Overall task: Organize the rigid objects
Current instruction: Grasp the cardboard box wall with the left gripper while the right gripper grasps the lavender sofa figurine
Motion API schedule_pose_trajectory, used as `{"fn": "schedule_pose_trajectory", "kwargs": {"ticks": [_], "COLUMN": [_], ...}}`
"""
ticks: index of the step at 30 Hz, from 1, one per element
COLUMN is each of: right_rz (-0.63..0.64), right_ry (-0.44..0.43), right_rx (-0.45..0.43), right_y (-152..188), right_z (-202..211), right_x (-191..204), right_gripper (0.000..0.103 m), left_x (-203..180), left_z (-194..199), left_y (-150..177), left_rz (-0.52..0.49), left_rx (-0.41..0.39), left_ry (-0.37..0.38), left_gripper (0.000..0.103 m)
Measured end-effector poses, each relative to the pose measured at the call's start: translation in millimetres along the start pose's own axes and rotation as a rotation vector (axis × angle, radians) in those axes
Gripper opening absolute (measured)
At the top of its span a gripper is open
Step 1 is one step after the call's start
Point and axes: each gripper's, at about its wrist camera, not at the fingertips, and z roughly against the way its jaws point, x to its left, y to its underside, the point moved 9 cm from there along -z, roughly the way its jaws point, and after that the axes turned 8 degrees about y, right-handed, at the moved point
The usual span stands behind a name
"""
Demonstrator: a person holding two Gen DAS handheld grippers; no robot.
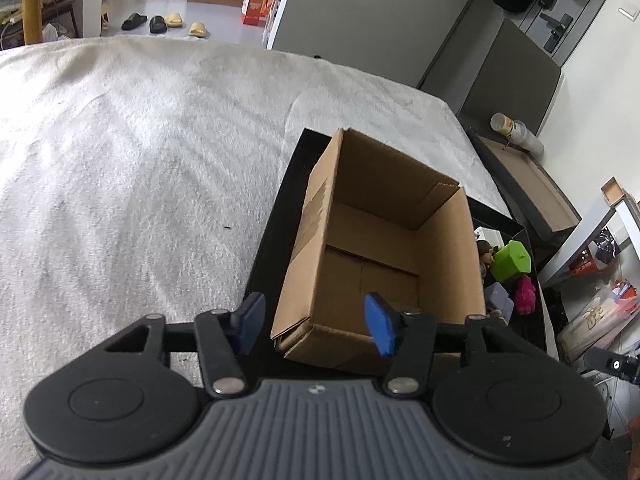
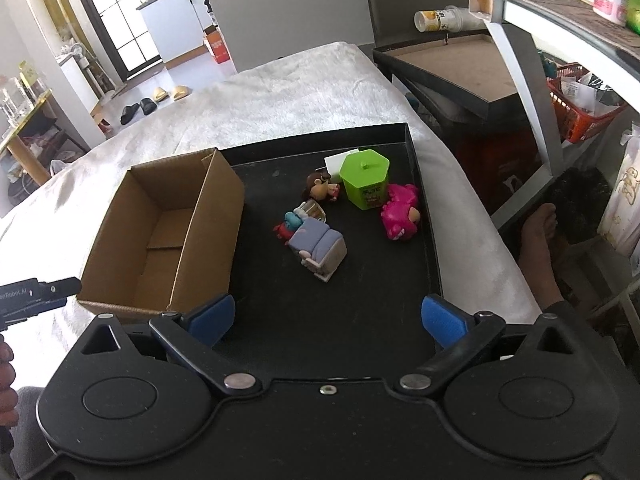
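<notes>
Ahead of the right gripper point(image 2: 326, 322), jaws wide and empty, toys point(image 2: 318, 246) lie mid-tray point(image 2: 428, 240), box point(image 2: 160, 232) to their left. Left gripper point(image 1: 316, 326), half-closed around the box's near corner without pinching, is farther from them.

Slippers point(image 1: 164, 23), orange basket point(image 2: 580, 108), cups point(image 2: 444, 19)

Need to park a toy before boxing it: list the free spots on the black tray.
Bare tray between the right gripper and the purple toy; the cardboard box is empty. Crowded: the far right corner, around the green container and pink toy.
</notes>
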Motion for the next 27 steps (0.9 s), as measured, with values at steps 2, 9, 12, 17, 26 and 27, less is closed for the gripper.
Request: {"fn": "schedule_pose_trajectory", "kwargs": {"ticks": [2,9,12,17,26,27], "right_rz": [-0.008,-0.073,-0.089,-0.116,-0.151,-0.153], "right_ry": [-0.004,-0.014,-0.009,0.015,0.066,0.069], "right_rx": [0.009,0.049,0.057,0.070,0.089,0.093], "right_y": [-4.1,-14.6,-19.1,-27.2,-37.9,-37.6], "right_z": [-8.0,-36.7,-47.1,-70.7,-112.0,-114.0], "right_x": [1.6,4.7,6.3,9.0,8.7,7.5], "right_gripper": [0.098,0.095,0.094,0.093,0.087,0.087], "left_x": [2.1,7.1,8.7,9.9,9.6,9.6], "left_z": [-5.7,-22.1,-24.1,-25.0,-26.0,-26.0], "left_y": [0.3,2.6,2.7,0.7,0.6,0.6], "left_rz": [0.009,0.028,0.029,0.012,-0.020,-0.021], "left_rx": [0.009,0.048,0.049,0.055,0.069,0.069], "left_ry": [0.004,0.013,-0.002,-0.003,0.006,0.009], "left_gripper": [0.049,0.029,0.020,0.013,0.012,0.012]}}
